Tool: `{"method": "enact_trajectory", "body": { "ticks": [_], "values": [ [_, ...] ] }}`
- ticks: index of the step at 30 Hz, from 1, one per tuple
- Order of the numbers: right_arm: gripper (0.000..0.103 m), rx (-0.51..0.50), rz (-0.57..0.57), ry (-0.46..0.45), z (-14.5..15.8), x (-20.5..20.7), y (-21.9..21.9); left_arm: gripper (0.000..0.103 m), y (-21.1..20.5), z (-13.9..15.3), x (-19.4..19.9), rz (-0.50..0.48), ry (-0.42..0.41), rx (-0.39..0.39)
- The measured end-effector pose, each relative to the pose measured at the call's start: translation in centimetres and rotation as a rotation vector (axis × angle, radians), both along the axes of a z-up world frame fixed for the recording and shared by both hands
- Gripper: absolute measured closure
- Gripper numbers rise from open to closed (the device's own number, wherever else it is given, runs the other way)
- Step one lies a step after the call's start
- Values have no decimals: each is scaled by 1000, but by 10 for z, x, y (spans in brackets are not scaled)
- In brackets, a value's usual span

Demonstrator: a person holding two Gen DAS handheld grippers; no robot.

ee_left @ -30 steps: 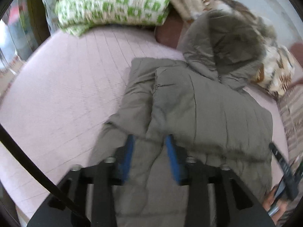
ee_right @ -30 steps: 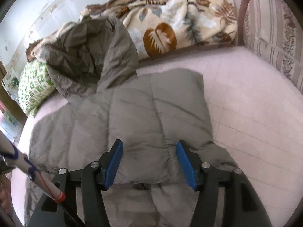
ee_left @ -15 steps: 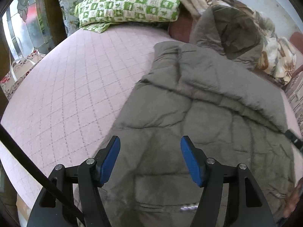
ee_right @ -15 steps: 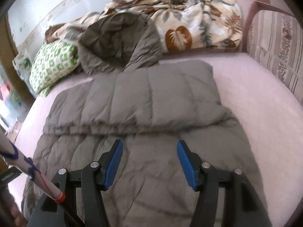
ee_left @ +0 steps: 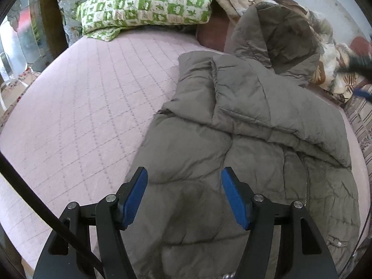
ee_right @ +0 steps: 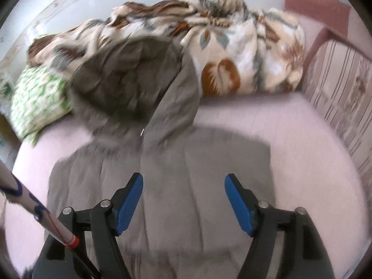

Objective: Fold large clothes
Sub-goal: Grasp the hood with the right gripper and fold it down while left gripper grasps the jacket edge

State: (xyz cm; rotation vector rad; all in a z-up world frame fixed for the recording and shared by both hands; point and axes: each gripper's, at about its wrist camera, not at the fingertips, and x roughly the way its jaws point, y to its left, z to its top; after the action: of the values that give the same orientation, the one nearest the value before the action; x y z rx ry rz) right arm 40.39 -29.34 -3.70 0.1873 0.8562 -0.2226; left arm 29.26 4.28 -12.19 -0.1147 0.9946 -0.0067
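Observation:
A large grey-brown puffer coat (ee_left: 244,125) lies on the pink quilted bed (ee_left: 88,97), with a sleeve folded across its body and its hood (ee_left: 276,30) up against the bedding at the back. My left gripper (ee_left: 183,190) is open and empty, hovering over the coat's lower part. My right gripper (ee_right: 183,197) is open and empty above the coat's upper body (ee_right: 186,162), facing the hood (ee_right: 132,76). The right wrist view is blurred by motion.
A green-and-white pillow (ee_left: 148,2) lies at the head of the bed. A crumpled leaf-print blanket (ee_right: 232,46) is piled along the wall behind the hood. A striped cushion (ee_right: 344,93) and red frame stand at the right edge.
My left gripper let go of the coat, opened and drew back. My right gripper stayed open, pulled back over the hem, then swung forward towards the hood.

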Motion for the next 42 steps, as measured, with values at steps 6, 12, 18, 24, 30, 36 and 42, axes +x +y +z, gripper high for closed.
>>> {"method": "enact_trajectory", "body": {
  "ticks": [6,12,18,24,30,36,42],
  "values": [
    [19,203,-44,-89,35,75,2,38,-7,-11,17,-3,10,-18],
    [12,444,-82,-161,48,149,15,38,-10,-13,19,-24,4,-11],
    [20,490,-212,-108,23,195,14,38,-13,-12,20,-58,0,-18],
    [88,430,-64,-106,32,169,23,38,-3,-4,16,-49,-7,-79],
    [92,321,173,-102,60,61,59,36,19,24,1,-54,-73,-216],
    [97,299,294,-69,27,-85,74,30,42,23,-10,-71,-61,-490],
    [99,369,265,-45,-44,-141,52,30,27,17,-9,-64,-12,-586]
  ]
}}
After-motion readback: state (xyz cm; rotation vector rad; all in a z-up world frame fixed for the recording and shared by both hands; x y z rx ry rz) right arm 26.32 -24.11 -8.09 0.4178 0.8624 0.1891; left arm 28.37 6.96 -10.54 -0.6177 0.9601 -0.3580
